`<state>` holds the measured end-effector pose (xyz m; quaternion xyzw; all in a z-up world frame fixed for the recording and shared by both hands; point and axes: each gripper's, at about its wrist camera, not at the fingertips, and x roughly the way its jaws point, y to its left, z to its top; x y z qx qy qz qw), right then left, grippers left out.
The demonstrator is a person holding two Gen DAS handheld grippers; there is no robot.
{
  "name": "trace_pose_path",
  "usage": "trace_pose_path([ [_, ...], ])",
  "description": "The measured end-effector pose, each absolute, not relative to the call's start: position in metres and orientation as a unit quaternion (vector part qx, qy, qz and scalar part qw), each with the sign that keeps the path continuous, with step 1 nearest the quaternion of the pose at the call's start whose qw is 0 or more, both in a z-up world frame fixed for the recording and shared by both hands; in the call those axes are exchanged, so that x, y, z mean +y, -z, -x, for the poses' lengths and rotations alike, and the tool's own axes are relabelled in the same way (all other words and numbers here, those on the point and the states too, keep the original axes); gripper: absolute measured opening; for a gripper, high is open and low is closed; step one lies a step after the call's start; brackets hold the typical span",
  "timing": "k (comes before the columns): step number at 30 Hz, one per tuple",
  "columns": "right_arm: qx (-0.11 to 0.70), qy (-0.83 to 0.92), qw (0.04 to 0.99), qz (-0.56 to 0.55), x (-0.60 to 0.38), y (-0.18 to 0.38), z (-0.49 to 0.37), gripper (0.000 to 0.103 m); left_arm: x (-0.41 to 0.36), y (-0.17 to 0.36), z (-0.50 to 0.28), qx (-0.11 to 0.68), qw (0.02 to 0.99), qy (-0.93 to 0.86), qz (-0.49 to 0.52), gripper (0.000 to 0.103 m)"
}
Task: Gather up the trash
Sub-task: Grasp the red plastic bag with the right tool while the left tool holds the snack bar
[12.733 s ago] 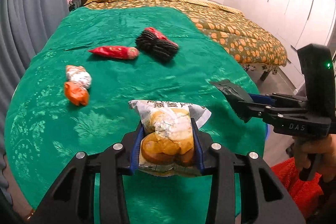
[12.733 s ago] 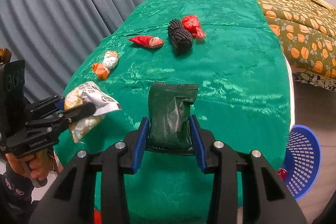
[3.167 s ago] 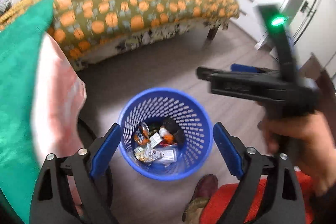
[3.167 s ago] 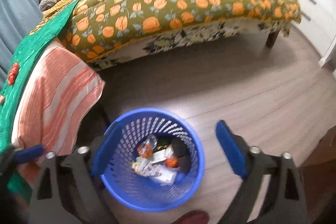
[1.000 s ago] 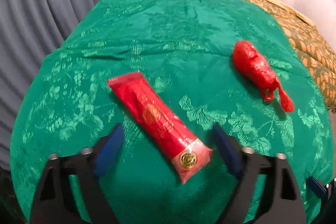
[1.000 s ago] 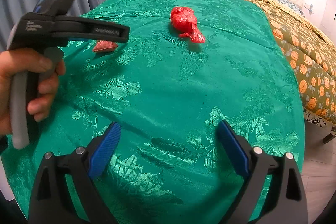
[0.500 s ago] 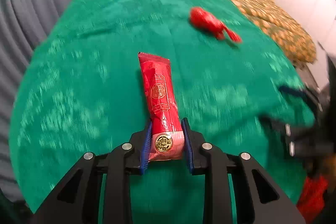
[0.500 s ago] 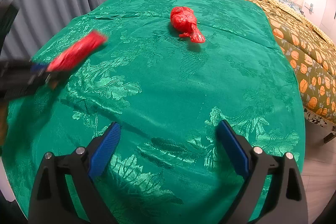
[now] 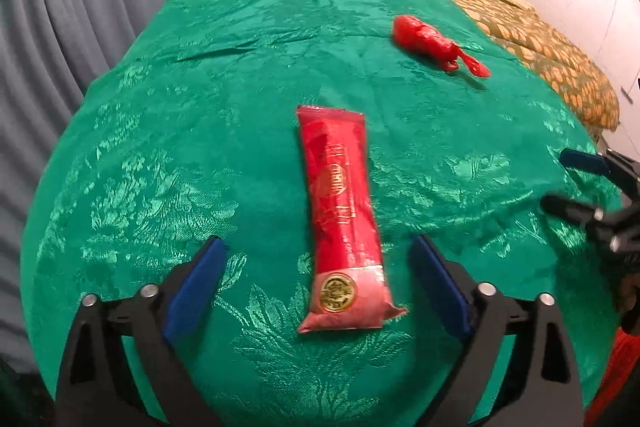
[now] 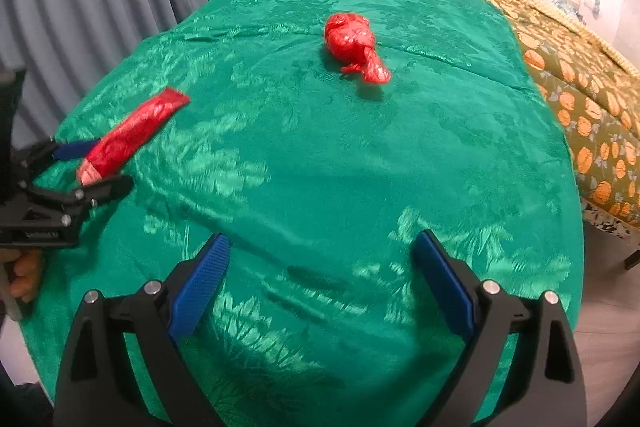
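Wrapper [image 9: 342, 219], long and red, lies flat on green cover [image 9: 200, 107], between left gripper [image 9: 320, 287] pads, touching neither; jaws opening, already wide. Red bag [image 9: 430, 41], knotted, sits at 1 o'clock from wrapper, well apart. Right gripper [image 10: 322, 279] hovers over bare cover, jaws wide, holding nothing; bag [image 10: 354, 45] at its 12 o'clock, wrapper [image 10: 132, 135] at 10.
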<state>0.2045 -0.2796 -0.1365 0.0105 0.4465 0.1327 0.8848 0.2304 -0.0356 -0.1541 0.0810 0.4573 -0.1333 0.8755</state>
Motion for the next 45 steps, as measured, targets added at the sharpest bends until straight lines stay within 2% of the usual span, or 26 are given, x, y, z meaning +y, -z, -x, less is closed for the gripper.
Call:
trace_pose_path([
  [5, 0.441, -0.126, 0.889, 0.012, -0.275, 0.122, -0.258, 0.091, -0.033, 0.155, -0.231, 0.458, 0.875, 0.132, -0.083, 0.097],
  [12, 0.475, -0.108, 0.873, 0.030, -0.257, 0.134, -0.347, 0.091, -0.033, 0.156, -0.231, 0.459, 0.875, 0.130, -0.081, 0.098],
  [15, 0.492, -0.094, 0.865, 0.032, -0.248, 0.139, -0.372, 0.084, -0.034, 0.156, -0.231, 0.459, 0.875, 0.130, -0.082, 0.098],
  [18, 0.489, -0.090, 0.868, 0.011, -0.244, 0.138, -0.386, 0.081, -0.034, 0.156, -0.232, 0.459, 0.875, 0.129, -0.083, 0.098],
  [19, 0.491, -0.094, 0.866, 0.000, -0.243, 0.138, -0.390, 0.075, -0.034, 0.156, -0.232, 0.459, 0.875, 0.129, -0.083, 0.098],
  [20, 0.495, -0.099, 0.863, -0.008, -0.242, 0.139, -0.391, 0.060, -0.034, 0.156, -0.232, 0.459, 0.875, 0.129, -0.083, 0.098],
  [22, 0.493, -0.102, 0.864, -0.004, -0.239, 0.138, -0.392, 0.043, -0.034, 0.156, -0.232, 0.459, 0.875, 0.129, -0.083, 0.098],
  [32, 0.476, -0.147, 0.867, -0.009, -0.244, 0.119, -0.337, 0.043, -0.034, 0.157, -0.232, 0.458, 0.875, 0.129, -0.083, 0.098],
  [45, 0.477, -0.161, 0.864, 0.021, -0.260, 0.104, -0.178, 0.043, -0.034, 0.157, -0.232, 0.458, 0.875, 0.129, -0.083, 0.098],
])
